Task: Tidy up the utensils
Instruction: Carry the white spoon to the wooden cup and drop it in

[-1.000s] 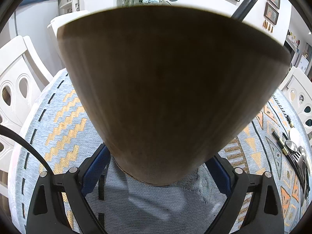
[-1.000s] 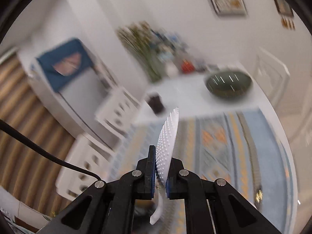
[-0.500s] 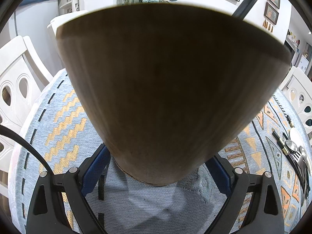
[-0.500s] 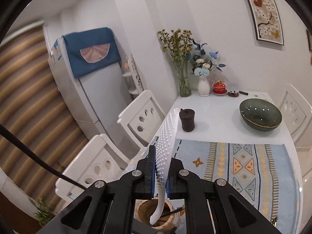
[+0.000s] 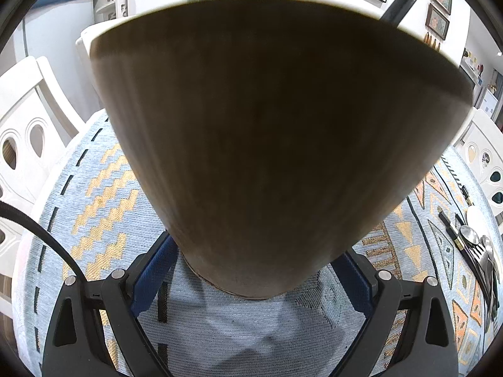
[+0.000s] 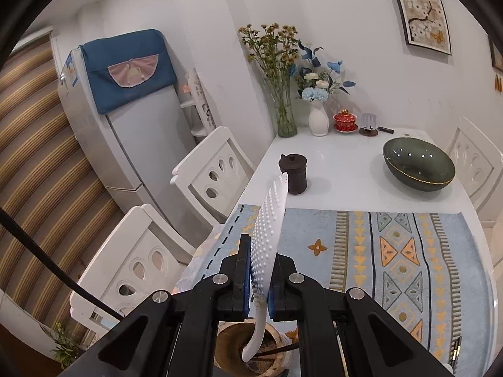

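The left tool (image 5: 251, 270) clamps the base of a wooden holder (image 5: 267, 144) between its blue pads, steadying it upright on the patterned mat (image 5: 94, 207) near the bench's near edge, probably so that it cannot tip while utensils go in. A dark handle (image 5: 405, 6) pokes out past its far rim. The right tool (image 6: 259, 286), jaws narrow, grips a white rice paddle (image 6: 268, 235) by the lower blade, handle hanging over the holder's (image 6: 232, 342) open mouth, apparently lined up to drop in; a dark stick already inside could foul it. More spoons (image 5: 474, 245) lie at the bench's right edge, still to sort. Farther back stand a dark jar (image 6: 294, 172), a green bowl (image 6: 418, 163) and vases (image 6: 317, 119), well clear.
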Demonstrator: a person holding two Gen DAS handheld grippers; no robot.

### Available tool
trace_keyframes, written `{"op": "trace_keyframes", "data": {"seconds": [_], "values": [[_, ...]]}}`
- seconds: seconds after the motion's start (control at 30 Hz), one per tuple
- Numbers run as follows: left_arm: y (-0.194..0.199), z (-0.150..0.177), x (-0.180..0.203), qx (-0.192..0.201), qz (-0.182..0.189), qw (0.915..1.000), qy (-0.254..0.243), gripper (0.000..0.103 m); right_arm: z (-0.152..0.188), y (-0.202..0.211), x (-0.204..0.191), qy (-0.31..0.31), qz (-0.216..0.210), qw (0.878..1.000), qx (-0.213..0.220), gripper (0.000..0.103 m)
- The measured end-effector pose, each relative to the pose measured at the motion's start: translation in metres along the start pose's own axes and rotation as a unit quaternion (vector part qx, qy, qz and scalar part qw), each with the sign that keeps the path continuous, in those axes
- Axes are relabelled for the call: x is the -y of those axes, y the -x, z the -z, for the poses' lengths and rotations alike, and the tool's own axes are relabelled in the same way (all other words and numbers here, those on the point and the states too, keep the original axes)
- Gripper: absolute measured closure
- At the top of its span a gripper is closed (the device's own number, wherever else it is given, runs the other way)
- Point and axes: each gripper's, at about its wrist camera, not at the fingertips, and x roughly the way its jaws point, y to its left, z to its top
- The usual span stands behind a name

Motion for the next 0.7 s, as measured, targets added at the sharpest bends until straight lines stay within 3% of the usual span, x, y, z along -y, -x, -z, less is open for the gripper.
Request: {"op": "trace_keyframes", "data": {"seconds": [0.43, 0.7], "values": [[0.001, 0.000, 0.002, -0.002, 0.000, 1.0000, -0.001, 0.007, 0.001, -0.001, 0.000, 0.004, -0.002, 1.000, -0.014, 0.095], [0.001, 0.000, 0.002, -0.002, 0.000, 1.0000, 0.000, 0.007, -0.011, 0.029, 0.017, -0.027, 0.002, 1.000, 0.013, 0.094]]}}
